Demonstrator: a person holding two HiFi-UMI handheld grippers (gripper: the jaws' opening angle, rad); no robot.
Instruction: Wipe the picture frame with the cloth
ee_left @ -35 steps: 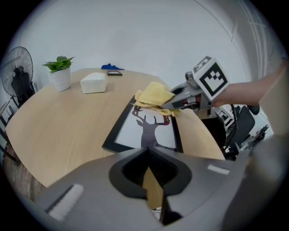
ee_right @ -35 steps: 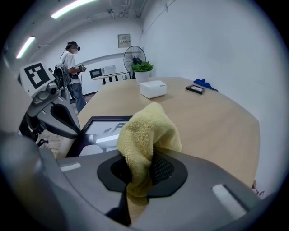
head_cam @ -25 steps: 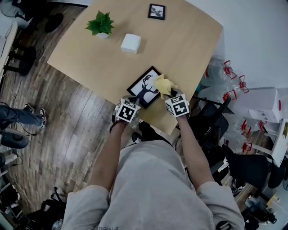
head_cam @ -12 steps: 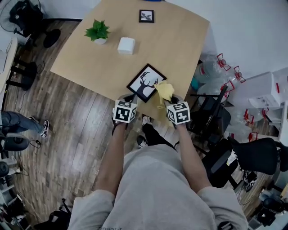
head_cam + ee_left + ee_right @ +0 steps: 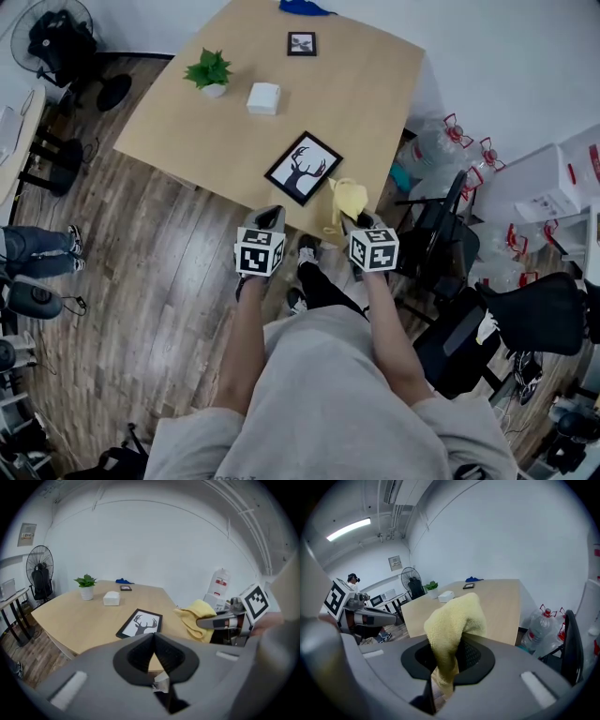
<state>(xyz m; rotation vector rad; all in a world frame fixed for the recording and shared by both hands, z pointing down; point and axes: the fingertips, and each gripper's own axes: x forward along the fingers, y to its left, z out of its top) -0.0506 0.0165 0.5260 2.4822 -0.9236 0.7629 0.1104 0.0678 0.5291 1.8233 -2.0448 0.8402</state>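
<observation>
The black picture frame with a deer silhouette lies flat near the table's front edge, and it also shows in the left gripper view as the frame. My left gripper hovers just off that edge, short of the frame; in its own view the left gripper is shut with nothing in it. My right gripper is shut on the yellow cloth, which hangs in the air beside the frame's right corner. In the right gripper view the cloth bulges up out of the right gripper.
Farther back on the wooden table stand a potted plant, a white box, a small framed picture and a blue item. Chairs and water bottles crowd the right side.
Both grippers have drawn back from the frame toward the person. The cloth has lifted off the frame's right corner. The left gripper has left the frame's near corner.
</observation>
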